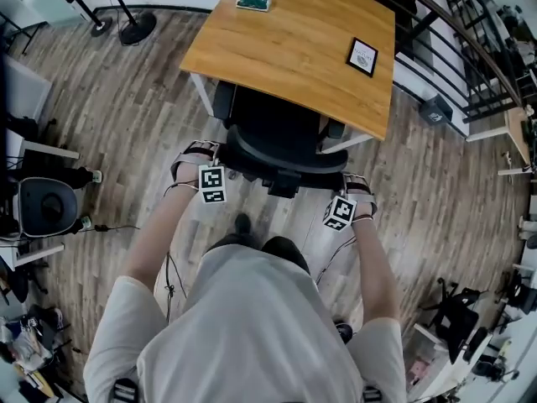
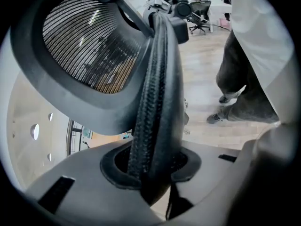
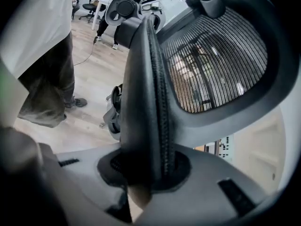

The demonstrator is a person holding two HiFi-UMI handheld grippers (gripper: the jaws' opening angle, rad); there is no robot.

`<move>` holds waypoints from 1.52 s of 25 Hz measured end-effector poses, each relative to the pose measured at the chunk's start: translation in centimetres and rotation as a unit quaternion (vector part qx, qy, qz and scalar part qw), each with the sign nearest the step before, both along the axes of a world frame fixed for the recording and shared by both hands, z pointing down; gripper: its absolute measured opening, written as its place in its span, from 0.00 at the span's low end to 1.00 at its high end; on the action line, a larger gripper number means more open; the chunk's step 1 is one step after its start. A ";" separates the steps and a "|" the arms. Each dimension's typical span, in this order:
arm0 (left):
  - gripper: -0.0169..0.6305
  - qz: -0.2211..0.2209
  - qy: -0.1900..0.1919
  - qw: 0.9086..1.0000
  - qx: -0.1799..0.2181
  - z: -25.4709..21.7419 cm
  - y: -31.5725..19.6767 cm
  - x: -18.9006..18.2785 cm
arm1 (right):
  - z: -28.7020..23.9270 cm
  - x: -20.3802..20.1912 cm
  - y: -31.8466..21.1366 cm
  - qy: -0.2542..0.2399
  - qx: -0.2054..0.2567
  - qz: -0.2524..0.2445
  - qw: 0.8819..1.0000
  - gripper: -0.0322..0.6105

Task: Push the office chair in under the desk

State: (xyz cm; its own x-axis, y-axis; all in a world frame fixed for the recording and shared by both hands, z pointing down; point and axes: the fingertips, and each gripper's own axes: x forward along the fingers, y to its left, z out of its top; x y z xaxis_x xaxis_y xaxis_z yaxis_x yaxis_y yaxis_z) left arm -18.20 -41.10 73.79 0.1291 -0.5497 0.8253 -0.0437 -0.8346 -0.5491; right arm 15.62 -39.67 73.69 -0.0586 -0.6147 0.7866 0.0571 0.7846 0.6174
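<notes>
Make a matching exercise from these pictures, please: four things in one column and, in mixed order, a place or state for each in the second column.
Things:
1. office chair
2. green item
3. black-framed card
4. left claw

Places or states:
a. clamped on the chair's back rim
b. far left corner of the desk
c. partly under the desk's near edge
d. on the desk, near its right edge

Pairs: 1-c, 2-b, 3-d, 4-a
</notes>
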 end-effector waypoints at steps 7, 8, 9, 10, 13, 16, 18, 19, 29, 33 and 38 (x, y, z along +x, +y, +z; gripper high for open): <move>0.19 0.016 0.001 1.000 0.008 -0.3 -5.7 1.2 | -0.2 1.2 -3.9 -0.003 0.001 0.028 1.000 0.15; 0.19 0.018 0.001 1.000 0.009 -0.3 -6.5 1.5 | -0.2 1.5 -4.7 -0.004 0.004 0.031 1.000 0.15; 0.19 0.019 0.001 1.000 0.011 -0.4 -7.4 1.8 | -0.2 1.8 -5.4 -0.004 0.006 0.033 0.999 0.15; 0.19 0.020 0.002 1.000 0.013 -0.4 -8.3 2.1 | -0.2 2.0 -6.1 -0.004 0.007 0.035 0.999 0.15; 0.20 0.023 0.002 1.000 0.014 -0.2 -10.5 2.8 | 0.0 2.6 -8.0 -0.005 0.010 0.040 0.999 0.15; 0.19 0.026 0.000 1.000 0.012 0.0 -12.4 3.4 | 0.1 3.3 -9.7 -0.005 0.011 0.045 0.999 0.15; 0.20 0.029 -0.001 1.000 0.012 0.0 -13.8 3.8 | 0.2 3.7 -10.9 -0.005 0.009 0.047 0.999 0.15; 0.19 0.031 -0.001 0.999 0.012 0.0 -14.5 3.9 | 0.1 3.8 -11.5 -0.005 0.009 0.048 0.999 0.15; 0.19 0.042 -0.002 0.999 0.011 0.0 -19.2 5.7 | 0.3 5.3 -15.5 -0.009 0.013 0.058 0.998 0.15; 0.19 0.045 -0.003 0.999 0.010 0.1 -20.6 6.2 | 0.2 5.7 -17.0 -0.008 0.020 0.058 0.998 0.15; 0.19 0.049 -0.004 0.999 0.012 0.1 -22.3 7.1 | 0.0 6.7 -18.5 -0.008 0.022 0.060 0.998 0.15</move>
State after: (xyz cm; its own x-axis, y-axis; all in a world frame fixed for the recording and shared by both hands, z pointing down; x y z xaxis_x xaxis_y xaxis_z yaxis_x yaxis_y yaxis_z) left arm -11.11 -63.44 73.91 0.1761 -0.5537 0.8139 0.0422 -0.8218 -0.5683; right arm 22.31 -58.19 73.72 0.0052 -0.6520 0.7582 -0.0453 0.7573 0.6515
